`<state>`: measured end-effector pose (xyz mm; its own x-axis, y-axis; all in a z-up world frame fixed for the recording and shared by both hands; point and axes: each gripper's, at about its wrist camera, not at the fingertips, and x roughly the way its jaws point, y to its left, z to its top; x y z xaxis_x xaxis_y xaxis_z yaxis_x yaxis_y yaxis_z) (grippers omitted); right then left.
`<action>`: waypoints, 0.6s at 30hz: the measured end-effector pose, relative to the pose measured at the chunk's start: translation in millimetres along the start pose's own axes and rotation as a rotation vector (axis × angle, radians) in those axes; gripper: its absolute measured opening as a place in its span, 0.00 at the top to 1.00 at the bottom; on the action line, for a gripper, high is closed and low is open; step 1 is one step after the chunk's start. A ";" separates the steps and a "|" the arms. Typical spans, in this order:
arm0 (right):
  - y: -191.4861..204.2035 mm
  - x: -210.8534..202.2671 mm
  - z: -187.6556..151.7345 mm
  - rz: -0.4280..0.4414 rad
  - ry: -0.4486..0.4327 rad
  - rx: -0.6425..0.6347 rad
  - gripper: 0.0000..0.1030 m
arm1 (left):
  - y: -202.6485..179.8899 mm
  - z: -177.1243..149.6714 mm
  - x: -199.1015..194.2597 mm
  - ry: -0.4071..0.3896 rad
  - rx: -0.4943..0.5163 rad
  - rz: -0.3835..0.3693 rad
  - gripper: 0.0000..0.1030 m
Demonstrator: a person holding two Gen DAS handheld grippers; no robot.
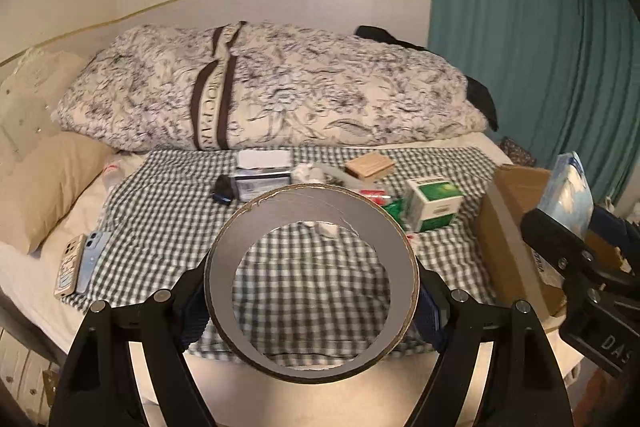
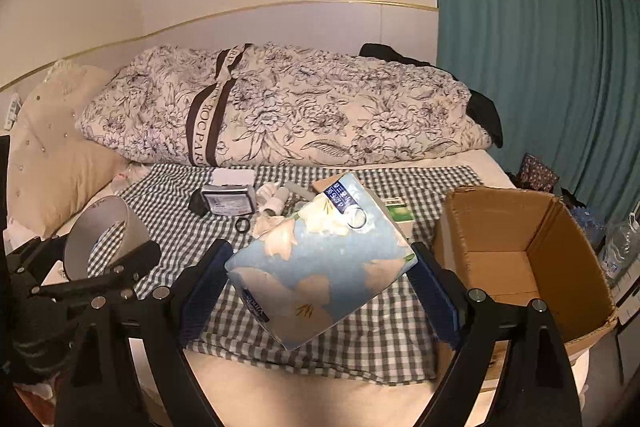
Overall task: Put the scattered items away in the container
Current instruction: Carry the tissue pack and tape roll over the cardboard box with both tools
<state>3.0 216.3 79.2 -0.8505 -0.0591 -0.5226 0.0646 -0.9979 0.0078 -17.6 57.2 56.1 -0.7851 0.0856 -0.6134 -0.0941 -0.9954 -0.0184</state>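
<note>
My left gripper [image 1: 312, 301] is shut on a wide grey tape roll [image 1: 312, 211], held up over the checked cloth [image 1: 168, 211]; the roll also shows in the right wrist view [image 2: 100, 227]. My right gripper [image 2: 320, 283] is shut on a blue flowered tissue pack [image 2: 320, 263], held above the cloth, left of the open cardboard box [image 2: 516, 227]. The box [image 1: 508, 211] and the pack [image 1: 568, 187] show at the right in the left wrist view. A green box [image 1: 434, 205], a small wooden block [image 1: 370, 166], a dark card pack [image 1: 262, 179] and other small items lie on the cloth.
A folded flowered quilt [image 1: 280, 91] lies across the bed behind the cloth. Two phones [image 1: 82, 263] lie at the cloth's left edge beside a beige pillow [image 1: 44, 183]. A teal curtain [image 1: 540, 47] hangs at the right. A black ring [image 2: 243, 225] lies on the cloth.
</note>
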 end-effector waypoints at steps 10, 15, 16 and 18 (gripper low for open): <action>-82.0 -6.5 -0.1 -0.099 0.014 0.070 0.15 | -87.6 13.4 20.6 0.035 0.101 -0.116 0.19; -134.5 -10.2 1.3 -0.189 0.032 0.104 0.15 | -144.4 21.9 34.3 0.047 0.162 -0.200 0.19; -146.2 -10.3 1.1 -0.208 0.039 0.113 0.15 | -155.6 23.1 36.8 0.051 0.178 -0.216 0.19; -165.7 -10.3 0.5 -0.240 0.054 0.128 0.15 | -176.9 25.8 41.3 0.055 0.208 -0.239 0.19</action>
<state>0.8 382.2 83.8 -0.8046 0.1773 -0.5668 -0.2047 -0.9787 -0.0156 -49.1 237.9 54.4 -0.6917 0.3074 -0.6534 -0.3995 -0.9167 -0.0083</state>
